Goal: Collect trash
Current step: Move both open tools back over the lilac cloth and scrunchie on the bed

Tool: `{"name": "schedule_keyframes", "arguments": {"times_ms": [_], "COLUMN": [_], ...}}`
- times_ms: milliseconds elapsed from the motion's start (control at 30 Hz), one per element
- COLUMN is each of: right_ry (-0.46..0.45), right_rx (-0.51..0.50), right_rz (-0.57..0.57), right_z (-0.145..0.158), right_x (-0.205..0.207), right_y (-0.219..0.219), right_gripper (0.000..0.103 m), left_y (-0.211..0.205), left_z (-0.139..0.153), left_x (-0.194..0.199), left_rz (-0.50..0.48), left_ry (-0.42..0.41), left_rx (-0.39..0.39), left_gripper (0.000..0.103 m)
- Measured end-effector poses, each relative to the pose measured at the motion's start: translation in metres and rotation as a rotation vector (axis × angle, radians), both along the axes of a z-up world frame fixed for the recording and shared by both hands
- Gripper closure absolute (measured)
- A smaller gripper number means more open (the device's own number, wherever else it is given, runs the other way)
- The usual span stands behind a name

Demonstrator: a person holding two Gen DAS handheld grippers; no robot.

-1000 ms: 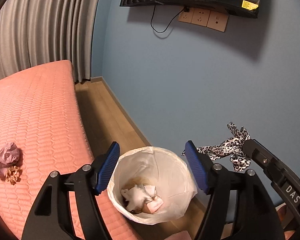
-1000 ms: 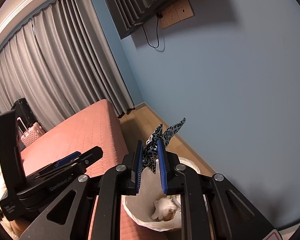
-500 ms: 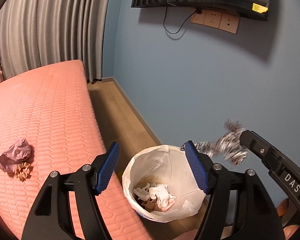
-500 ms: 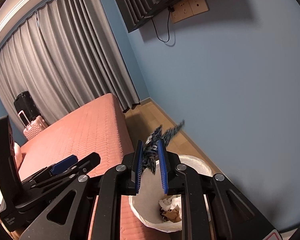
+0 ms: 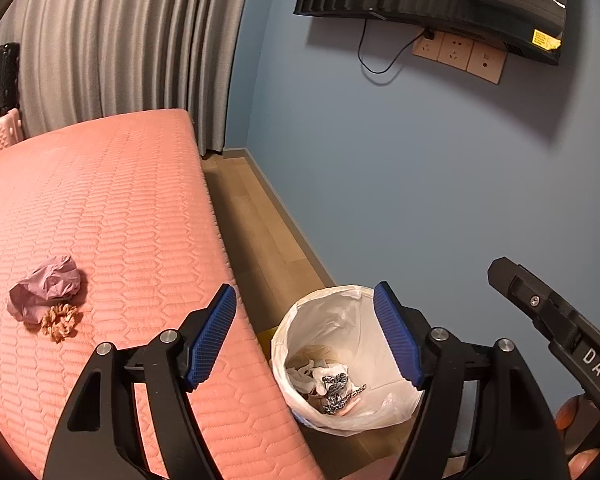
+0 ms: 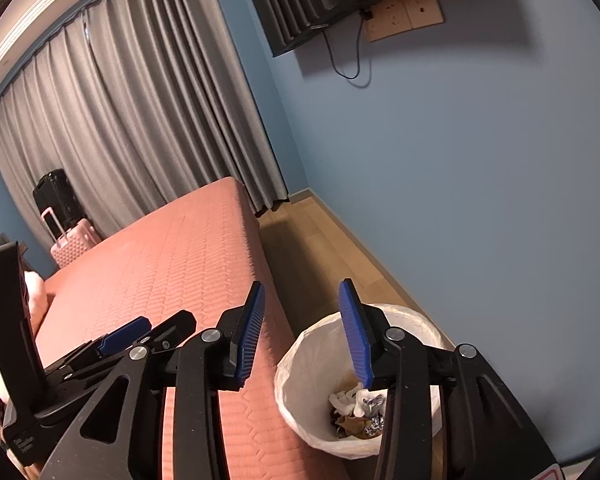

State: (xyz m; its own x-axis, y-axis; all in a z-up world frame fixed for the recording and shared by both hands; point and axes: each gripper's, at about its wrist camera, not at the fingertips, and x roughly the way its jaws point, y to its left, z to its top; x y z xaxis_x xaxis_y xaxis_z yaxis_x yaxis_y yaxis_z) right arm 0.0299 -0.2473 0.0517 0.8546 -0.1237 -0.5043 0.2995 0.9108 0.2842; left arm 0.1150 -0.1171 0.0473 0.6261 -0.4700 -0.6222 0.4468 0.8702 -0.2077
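In the left wrist view, the left gripper (image 5: 305, 334) hangs with its blue-padded fingers (image 5: 212, 338) spread wide and nothing between them, poised over the edge of the pink quilted bed (image 5: 112, 216) and the gap beside it. A trash bin (image 5: 342, 308) lined with a white bag stands on the wooden floor (image 5: 256, 224), just beside the bed and close to the blue wall (image 5: 400, 168). Inside it a leopard-print cloth (image 5: 336, 386) lies on top of crumpled white paper. On the bed, well apart from the bin, a crumpled purple paper (image 5: 46, 288) rests touching a small tan scrunchie (image 5: 60, 322). The right gripper's black body (image 5: 556, 320) reaches in from the right edge. In the right wrist view, the right gripper (image 6: 302, 332) holds its jaws parted and empty above the bin (image 6: 300, 364), whose contents show as a pile of white and brownish scraps partly hidden by the right finger. The left gripper's body (image 6: 112, 344) sits low on the left. Grey curtains (image 6: 140, 120) hang behind the bed (image 6: 172, 264), a pink suitcase (image 6: 74, 240) and a black one (image 6: 56, 196) stand at its far side.
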Motion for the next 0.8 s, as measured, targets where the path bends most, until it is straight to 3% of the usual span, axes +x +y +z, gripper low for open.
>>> {"name": "schedule_keyframes", "arguments": {"times_ms": [800], "right_ry": [0.057], "right_rx": [-0.054], "right_rz": [0.169], "right_z": [0.001], "right_x": [0.018], "right_y": [0.104], "right_gripper": [0.055], "left_y": [0.108], "left_z": [0.000], "left_x": [-0.005], "left_rz": [0.170], "left_ry": [0.015], "left_rx": [-0.032], "left_gripper": [0.035]}}
